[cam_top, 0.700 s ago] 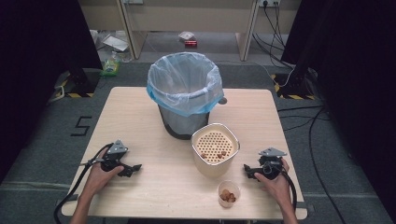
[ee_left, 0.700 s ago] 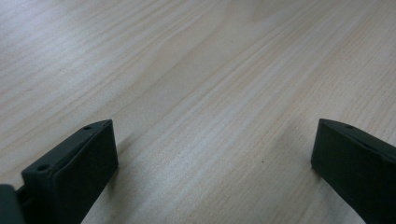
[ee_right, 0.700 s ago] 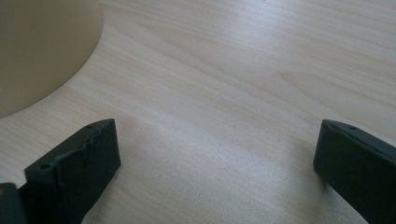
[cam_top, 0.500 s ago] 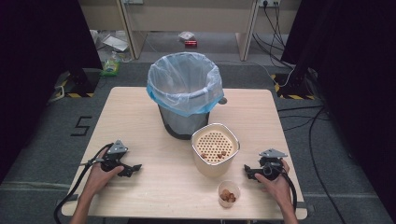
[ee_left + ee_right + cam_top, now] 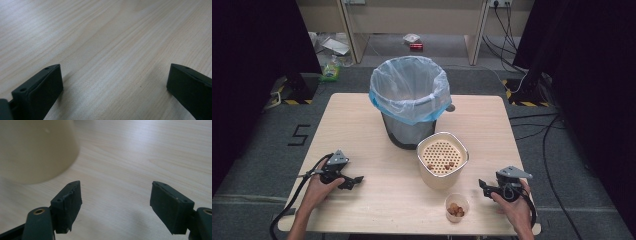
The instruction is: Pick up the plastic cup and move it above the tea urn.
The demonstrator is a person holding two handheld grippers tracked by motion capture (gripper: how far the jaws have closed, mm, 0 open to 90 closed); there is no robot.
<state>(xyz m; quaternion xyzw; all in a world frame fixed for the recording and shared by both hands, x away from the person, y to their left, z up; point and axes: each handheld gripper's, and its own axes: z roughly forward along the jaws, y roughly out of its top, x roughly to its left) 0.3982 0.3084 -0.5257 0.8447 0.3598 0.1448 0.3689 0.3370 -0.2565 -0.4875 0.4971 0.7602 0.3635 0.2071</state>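
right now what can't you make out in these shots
- Inside of the grey bin with the blue-rimmed clear bag: high view, its contents hidden by the bag's folds and the bin's depth.
- Brown bits in the small clear cup: high view, too small to identify.
- Under the perforated insert of the cream container: high view, hidden by the insert.
- Cream container's top: right gripper view, cut off by the frame edge and blurred.

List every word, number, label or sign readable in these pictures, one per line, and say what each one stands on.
"5": a dark numeral marked on the grey floor left of the table.
Red packet on the floor beyond the table: any print is too small to read.
Bin, cream container, small cup and both gripper views: no text to be seen.
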